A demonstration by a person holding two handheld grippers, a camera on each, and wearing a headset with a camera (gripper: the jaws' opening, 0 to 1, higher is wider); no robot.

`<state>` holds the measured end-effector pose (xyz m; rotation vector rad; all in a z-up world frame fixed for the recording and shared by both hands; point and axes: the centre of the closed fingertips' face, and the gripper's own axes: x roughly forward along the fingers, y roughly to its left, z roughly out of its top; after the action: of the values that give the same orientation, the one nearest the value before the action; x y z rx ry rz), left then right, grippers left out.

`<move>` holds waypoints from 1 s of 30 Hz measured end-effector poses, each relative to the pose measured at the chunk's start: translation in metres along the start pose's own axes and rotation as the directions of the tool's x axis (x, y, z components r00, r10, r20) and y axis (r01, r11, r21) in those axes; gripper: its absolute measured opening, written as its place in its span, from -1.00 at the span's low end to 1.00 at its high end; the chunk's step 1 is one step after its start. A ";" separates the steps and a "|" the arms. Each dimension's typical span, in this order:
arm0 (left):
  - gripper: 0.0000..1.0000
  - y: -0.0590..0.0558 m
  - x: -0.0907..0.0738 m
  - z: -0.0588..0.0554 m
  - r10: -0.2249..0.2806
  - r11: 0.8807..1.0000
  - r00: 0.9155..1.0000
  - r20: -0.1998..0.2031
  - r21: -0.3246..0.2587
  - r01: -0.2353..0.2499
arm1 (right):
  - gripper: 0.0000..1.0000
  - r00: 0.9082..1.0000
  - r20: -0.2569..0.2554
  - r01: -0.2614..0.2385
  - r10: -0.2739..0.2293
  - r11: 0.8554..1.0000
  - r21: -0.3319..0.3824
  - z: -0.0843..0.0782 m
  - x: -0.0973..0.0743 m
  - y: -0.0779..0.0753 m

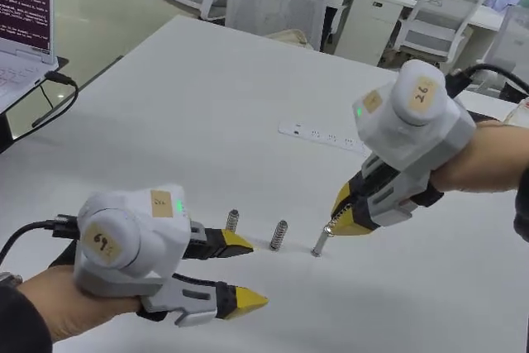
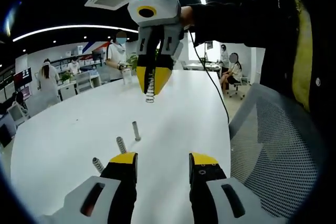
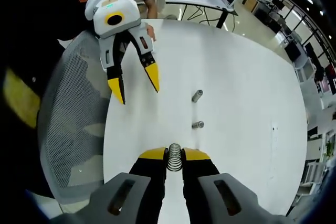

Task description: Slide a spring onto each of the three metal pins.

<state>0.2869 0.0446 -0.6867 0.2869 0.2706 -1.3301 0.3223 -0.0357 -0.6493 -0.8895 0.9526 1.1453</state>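
The right gripper [image 1: 340, 222] pinches a spring [image 3: 174, 157] between its yellow tips, the coil hanging down. Just under those tips a bare pin [image 1: 320, 242] stands on the white desk [image 1: 207, 121]; whether spring and pin touch I cannot tell. Out to its left stand a middle pin [image 1: 279, 235] and a far pin [image 1: 232, 220], each wearing a spring. Beyond them the left gripper [image 1: 246, 270] has its jaws spread, holding nothing, one tip close by the far pin.

Right claw [image 1: 334, 226] sticker [image 1: 423, 93] — "26"; left claw [image 1: 254, 270] label [image 1: 103, 244] — perhaps "69", tilted.
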 end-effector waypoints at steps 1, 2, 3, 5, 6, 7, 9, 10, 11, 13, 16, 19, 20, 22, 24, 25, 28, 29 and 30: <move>-0.24 0.002 -0.002 -0.002 0.007 1.000 1.000 -0.003 -0.017 -0.007 | -0.83 1.000 0.000 0.001 -0.001 1.000 0.001 -0.001 0.000 -0.001; -0.19 0.003 -0.003 -0.004 0.011 1.000 1.000 -0.007 -0.025 -0.011 | -0.83 1.000 -0.003 0.004 -0.004 1.000 0.006 -0.002 0.000 -0.002; -0.13 0.006 -0.004 -0.006 0.021 0.999 1.000 -0.010 -0.031 -0.021 | -0.83 1.000 -0.005 0.005 -0.005 1.000 0.007 -0.003 0.000 -0.003; 0.02 0.009 -0.007 -0.010 0.037 0.999 0.999 -0.018 -0.034 -0.038 | -0.83 1.000 -0.009 0.007 -0.007 1.000 0.012 -0.005 0.001 -0.005; 0.06 0.010 -0.008 -0.011 0.039 0.998 0.999 -0.019 -0.038 -0.040 | -0.83 1.000 -0.011 0.007 -0.007 1.000 0.014 -0.005 0.002 -0.006; 0.10 0.010 -0.009 -0.012 0.041 0.998 0.999 -0.021 -0.038 -0.042 | -0.83 1.000 -0.014 0.008 -0.008 1.000 0.014 -0.006 0.003 -0.006; 0.20 0.013 -0.011 -0.016 0.060 0.998 0.998 -0.024 -0.032 -0.061 | -0.83 1.000 -0.017 0.008 -0.008 1.000 0.016 -0.007 0.004 -0.008; 0.25 0.014 -0.012 -0.018 0.064 0.997 0.998 -0.028 -0.036 -0.065 | -0.83 1.000 -0.018 0.007 -0.006 1.000 0.018 -0.007 0.005 -0.009; 0.27 0.014 -0.013 -0.019 0.065 0.997 0.997 -0.030 -0.036 -0.066 | -0.83 1.000 -0.020 0.006 -0.006 1.000 0.020 -0.008 0.006 -0.011; 0.33 0.017 -0.016 -0.023 0.081 0.996 0.996 -0.038 -0.031 -0.082 | -0.83 1.000 -0.024 0.008 -0.007 1.000 0.023 -0.010 0.007 -0.014; 0.42 0.021 -0.020 -0.028 0.097 0.995 0.994 -0.043 -0.036 -0.098 | -0.83 1.000 -0.031 0.006 -0.005 0.999 0.034 -0.014 0.009 -0.020; 0.46 0.024 -0.024 -0.033 0.109 0.993 0.993 -0.050 -0.043 -0.111 | -0.83 0.999 -0.038 0.005 -0.004 0.999 0.042 -0.017 0.010 -0.025; 0.48 0.025 -0.026 -0.036 0.117 0.992 0.992 -0.056 -0.044 -0.119 | -0.83 0.999 -0.044 0.005 -0.003 0.999 0.042 -0.019 0.012 -0.027; 0.53 0.027 -0.028 -0.038 0.128 0.990 0.990 -0.062 -0.048 -0.131 | -0.83 0.999 -0.051 0.002 0.000 0.999 0.045 -0.021 0.013 -0.031; 0.54 0.028 -0.031 -0.040 0.136 0.989 0.989 -0.065 -0.045 -0.139 | -0.83 0.998 -0.059 -0.001 0.004 0.999 0.050 -0.022 0.016 -0.035; 0.57 0.029 -0.032 -0.040 0.143 0.988 0.987 -0.066 -0.046 -0.147 | -0.83 0.998 -0.064 0.000 0.004 0.999 0.051 -0.023 0.017 -0.038; 0.59 0.030 -0.034 -0.041 0.151 0.987 0.986 -0.065 -0.050 -0.154 | -0.83 0.997 -0.076 -0.006 0.010 0.999 0.053 -0.026 0.022 -0.043; 0.59 0.031 -0.035 -0.043 0.155 0.986 0.986 -0.067 -0.050 -0.159 | -0.83 0.997 -0.080 -0.009 0.014 0.998 0.057 -0.027 0.024 -0.045; 0.60 0.031 -0.036 -0.043 0.156 0.986 0.985 -0.068 -0.052 -0.160 | -0.83 0.996 -0.086 -0.008 0.012 0.999 0.054 -0.028 0.026 -0.047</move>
<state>0.3077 0.0992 -0.7128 0.2965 0.3319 -1.1559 0.3677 -0.0618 -0.6791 -0.8971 1.0545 1.0922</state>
